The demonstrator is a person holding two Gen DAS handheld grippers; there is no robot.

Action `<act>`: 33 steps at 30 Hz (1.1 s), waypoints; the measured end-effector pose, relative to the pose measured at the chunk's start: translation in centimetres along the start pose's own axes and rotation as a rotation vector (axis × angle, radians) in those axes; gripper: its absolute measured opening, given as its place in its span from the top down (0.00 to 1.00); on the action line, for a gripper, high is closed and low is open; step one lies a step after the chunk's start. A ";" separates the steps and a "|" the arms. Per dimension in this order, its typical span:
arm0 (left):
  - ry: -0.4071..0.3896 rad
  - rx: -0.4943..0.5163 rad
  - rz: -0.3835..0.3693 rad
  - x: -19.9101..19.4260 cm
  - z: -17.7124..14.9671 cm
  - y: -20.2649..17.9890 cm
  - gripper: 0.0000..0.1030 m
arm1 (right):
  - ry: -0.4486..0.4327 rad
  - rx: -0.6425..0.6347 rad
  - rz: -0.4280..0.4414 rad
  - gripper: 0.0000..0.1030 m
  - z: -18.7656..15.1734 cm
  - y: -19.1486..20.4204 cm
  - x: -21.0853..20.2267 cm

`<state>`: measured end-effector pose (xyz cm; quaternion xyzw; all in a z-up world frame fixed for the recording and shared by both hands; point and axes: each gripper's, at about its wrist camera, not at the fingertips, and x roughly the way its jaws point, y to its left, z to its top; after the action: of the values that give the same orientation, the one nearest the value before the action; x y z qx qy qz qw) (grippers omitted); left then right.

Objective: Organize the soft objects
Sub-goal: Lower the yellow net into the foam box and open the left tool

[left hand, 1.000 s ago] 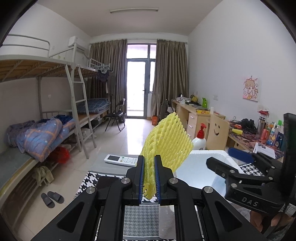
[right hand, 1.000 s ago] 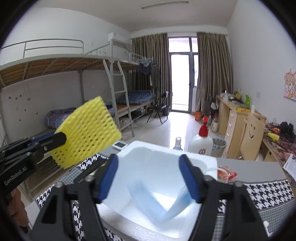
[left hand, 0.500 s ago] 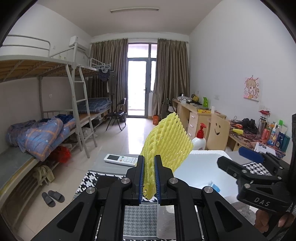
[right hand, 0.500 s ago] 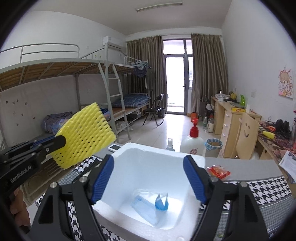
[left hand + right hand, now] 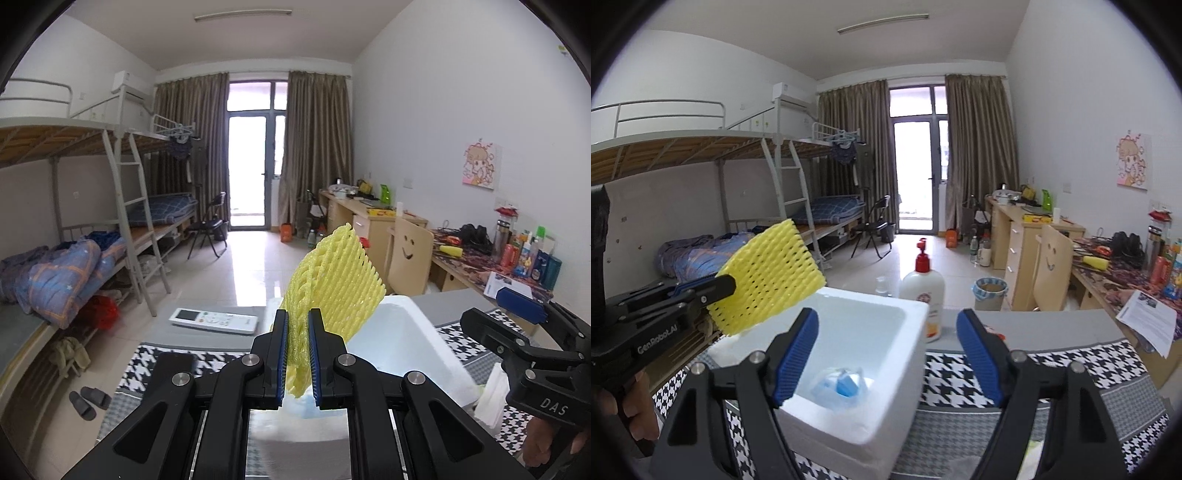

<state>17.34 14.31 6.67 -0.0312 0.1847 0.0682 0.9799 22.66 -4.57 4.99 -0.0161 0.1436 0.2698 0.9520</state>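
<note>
The left tongs point(image 5: 297, 360) are pinching the lower corner of a yellow foam net point(image 5: 332, 273), so most of the soft mesh stands up and fans free above the blue pads. From the right wrist view the net point(image 5: 768, 273) hangs at the near left rim of the white foam box point(image 5: 905, 306), partly over the opening; to me that hold looks chosen so the net can be dropped straight in once it is over the middle.

The right tongs point(image 5: 886, 354) are spread wide with nothing between them, their opening having widened just now, and they hover over the box's right side. In the bottom of the box lies a crumpled blue and white soft item point(image 5: 842, 384), probably a face mask, so the box seems to be the collecting place.

The box sits on a desk point(image 5: 1089, 369) covered with a houndstooth cloth. A pump bottle point(image 5: 923, 288) stands just behind the box's far wall, and a remote control point(image 5: 214, 319) lies on the desk's far edge to the left. The box walls are thick and upright, so the net must clear the rim. The space above the box is open, except that the right tongs crowd its right side; I'd guess they need to draw aside.
</note>
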 end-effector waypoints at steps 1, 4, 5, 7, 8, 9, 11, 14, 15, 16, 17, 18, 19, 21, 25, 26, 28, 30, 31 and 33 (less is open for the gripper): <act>0.004 0.001 -0.010 0.2 0.0 -0.3 0.89 | -0.001 0.001 -0.011 0.22 -0.1 -0.4 -0.2; 0.012 0.005 -0.029 0.6 0.1 -1.1 0.89 | -0.003 0.006 -0.033 0.22 -0.4 -1.2 -0.8; 0.014 0.007 -0.034 0.8 0.1 -1.4 0.89 | -0.006 0.008 -0.041 0.22 -0.5 -1.5 -1.0; 0.018 0.010 -0.045 1.1 0.1 -1.9 0.89 | -0.014 0.013 -0.061 0.22 -0.6 -2.0 -1.5; 0.021 0.012 -0.048 1.2 0.1 -2.1 0.89 | -0.018 0.017 -0.069 0.22 -0.5 -2.2 -1.7; 0.025 0.015 -0.054 1.4 0.0 -2.4 0.89 | -0.022 0.020 -0.074 0.22 -0.6 -2.4 -1.9; 0.028 0.017 -0.061 1.4 0.0 -2.7 0.89 | -0.030 0.027 -0.085 0.22 -0.6 -2.9 -2.4; 0.032 0.019 -0.067 1.7 0.0 -3.5 0.89 | -0.034 0.035 -0.101 0.22 -0.8 -3.6 -2.8; 0.033 0.020 -0.068 1.9 0.1 -3.8 0.89 | -0.033 0.037 -0.106 0.22 -0.8 -3.8 -2.9; 0.033 0.019 -0.067 2.0 0.0 -3.9 0.89 | -0.034 0.041 -0.114 0.22 -0.8 -4.1 -3.0; 0.033 0.016 -0.065 2.1 0.0 -3.9 0.89 | -0.034 0.044 -0.119 0.22 -0.9 -4.2 -3.0; 0.034 0.013 -0.062 2.2 -0.1 -3.9 0.89 | -0.034 0.047 -0.126 0.22 -1.0 -4.3 -3.1; 0.036 0.013 -0.060 2.4 -0.1 -4.1 0.89 | -0.036 0.050 -0.131 0.22 -1.1 -4.6 -3.4; 0.038 0.007 -0.058 2.6 -0.1 -4.1 0.89 | -0.037 0.049 -0.131 0.22 -1.3 -4.7 -3.5; 0.040 -0.003 -0.043 3.1 0.1 -4.1 0.89 | -0.032 0.041 -0.135 0.22 -1.5 -4.9 -3.5; 0.041 -0.001 -0.044 3.1 0.1 -4.1 0.89 | -0.031 0.042 -0.136 0.22 -1.5 -5.0 -3.4; 0.039 -0.008 -0.039 3.1 0.1 -4.0 0.89 | -0.032 0.045 -0.135 0.22 -1.6 -5.0 -3.4; 0.037 -0.010 -0.020 3.4 0.2 -4.1 0.89 | -0.031 0.051 -0.131 0.22 -1.6 -5.2 -3.5; 0.036 -0.011 -0.010 3.5 0.2 -4.2 0.89 | -0.030 0.053 -0.130 0.22 -1.7 -5.3 -3.4; 0.042 -0.022 0.006 3.9 0.2 -3.9 0.87 | -0.031 0.051 -0.129 0.22 -1.7 -5.4 -3.4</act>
<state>21.61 10.96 5.59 -0.0430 0.2044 0.0724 0.9753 22.19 -11.08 4.12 0.0029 0.1345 0.2044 0.9696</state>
